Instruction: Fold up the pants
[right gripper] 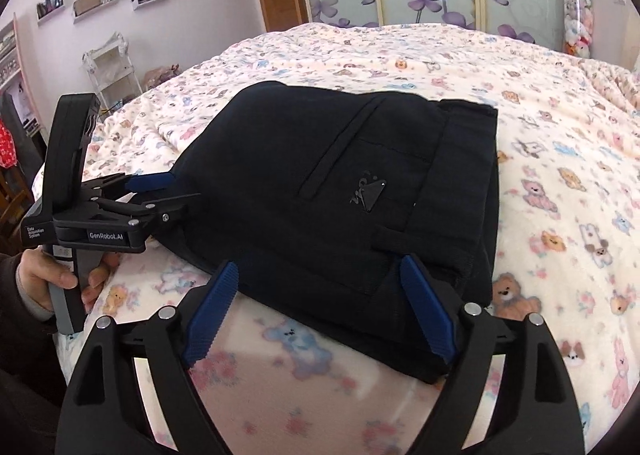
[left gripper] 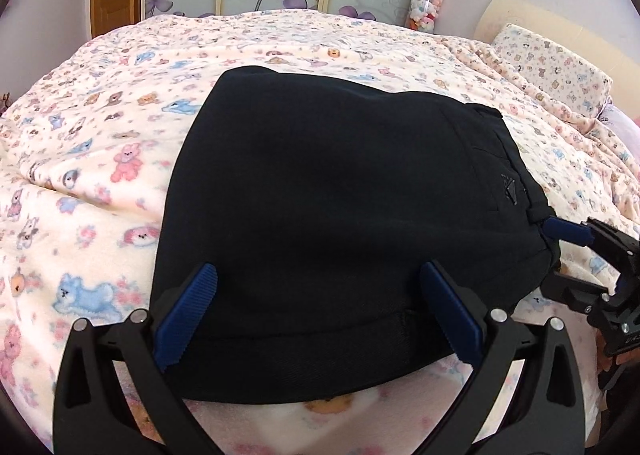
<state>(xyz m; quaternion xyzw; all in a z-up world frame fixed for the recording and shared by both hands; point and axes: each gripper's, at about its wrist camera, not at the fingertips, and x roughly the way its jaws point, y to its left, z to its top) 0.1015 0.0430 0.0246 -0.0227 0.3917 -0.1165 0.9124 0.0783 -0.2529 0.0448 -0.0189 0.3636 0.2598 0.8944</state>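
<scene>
- Risk: both grippers stood close over the near edge of the folded pants. A blue pad catching the cloth on the way out could, by this reading, drag the top layer and open the fold.
- Risk: the fleece bedspread lay soft and rumpled. Pressing down to smooth the bundle could shift it instead of flattening it.
- Risk: the waistband end looked thicker than the rest. Another fold there might spring back if released too soon.
- Left gripper: jaws spread wide, pads either side of the hem edge, not pressing on it. Nothing was pinched.
- Right gripper: jaws likewise spread wide, straddling the near corner of the bundle, with no cloth clamped.
- In the right wrist view a hand held the left gripper's handle just beside the bundle's left edge.
- The pants lay on the bed, roughly mid-spread, near the front edge.
- They were black, folded into a compact, roughly rectangular stack of several layers.
- A slanted pocket welt and a small triangular logo faced up. A belt loop showed near the waistband.
- The top surface looked smooth and the edges fairly square. The task appeared close to finished.
</scene>
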